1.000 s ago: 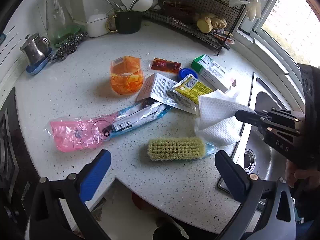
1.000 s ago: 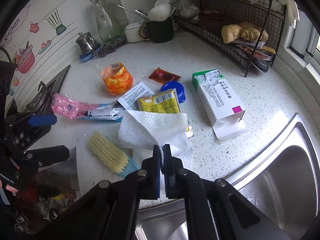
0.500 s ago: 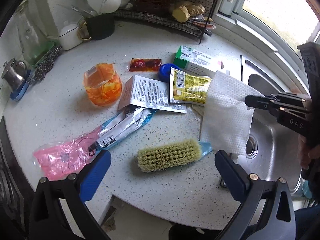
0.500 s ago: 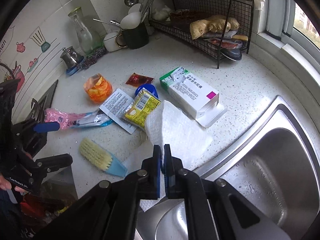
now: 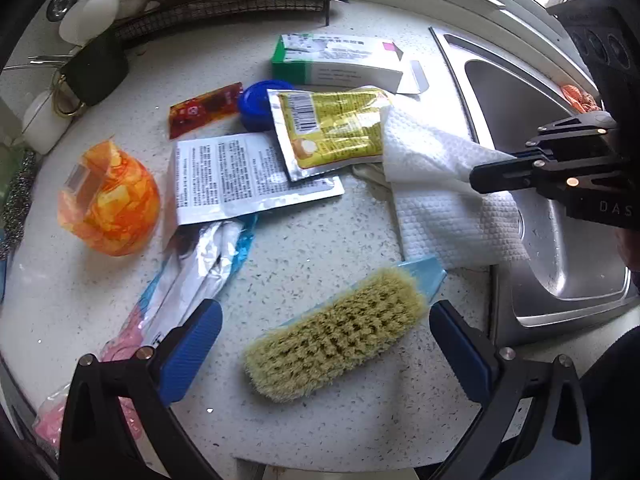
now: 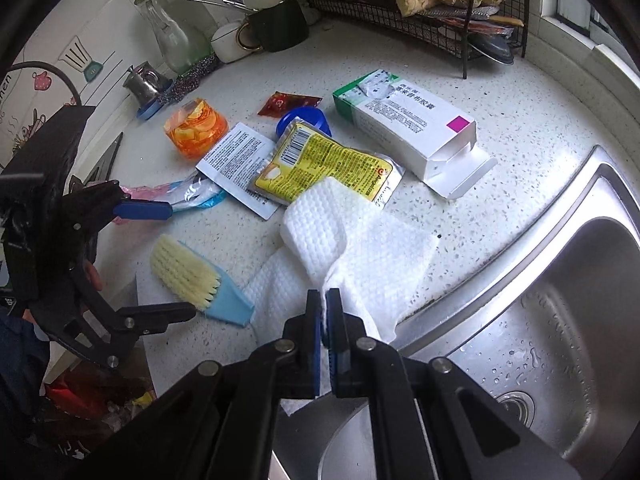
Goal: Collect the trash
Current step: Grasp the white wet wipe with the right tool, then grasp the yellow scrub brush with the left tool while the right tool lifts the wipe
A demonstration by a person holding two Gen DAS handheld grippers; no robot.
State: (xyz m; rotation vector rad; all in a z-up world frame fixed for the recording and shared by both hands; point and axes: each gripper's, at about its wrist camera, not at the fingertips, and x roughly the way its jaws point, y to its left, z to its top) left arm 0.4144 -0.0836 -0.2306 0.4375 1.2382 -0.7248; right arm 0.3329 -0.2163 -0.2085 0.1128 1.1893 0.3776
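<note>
A white paper towel (image 6: 356, 248) drapes over the counter's edge by the sink, and my right gripper (image 6: 324, 298) is shut on its near corner; the same towel (image 5: 436, 184) shows in the left wrist view with the right gripper (image 5: 476, 178) pinching it. My left gripper (image 5: 324, 328) is open, its blue pads straddling a scrubbing brush (image 5: 336, 336) with a light blue back. Trash lies behind: a yellow sachet (image 5: 332, 128), a white printed packet (image 5: 240, 176), a red sachet (image 5: 204, 108), an orange plastic cup (image 5: 108, 208), a pink and blue wrapper (image 5: 192, 264), a green and white carton (image 5: 340, 60).
A steel sink (image 6: 540, 340) lies to the right. A wire rack (image 6: 424, 12) with ginger, a dark utensil mug (image 6: 276, 28), a glass carafe (image 6: 168, 36) and a small metal pot (image 6: 144, 82) line the back. A blue lid (image 6: 304, 120) sits under the sachet.
My left gripper has sunk toward the brush and rolled, so the brush now lies between its pads. My right gripper lifted the towel, then lowered it to the counter edge.
</note>
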